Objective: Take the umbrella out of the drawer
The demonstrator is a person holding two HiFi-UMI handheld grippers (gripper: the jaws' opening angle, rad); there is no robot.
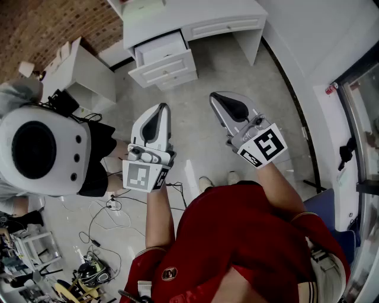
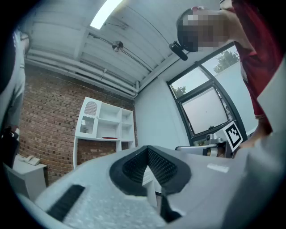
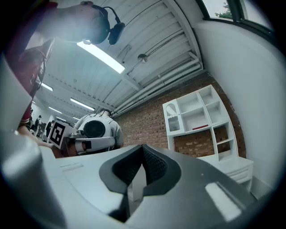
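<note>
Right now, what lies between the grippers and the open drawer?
Head view: only bare floor between the left gripper, the right gripper and the drawer.

Brick wall [image 2: 49,116] w/ white shelf [image 2: 105,127] (bkgd)

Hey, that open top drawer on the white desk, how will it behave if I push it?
The open white top drawer probably slides straight back into the white desk, since it sits square. Its boxy panels look rigid. Its inside is hard to see, so weight is uncertain.
</note>
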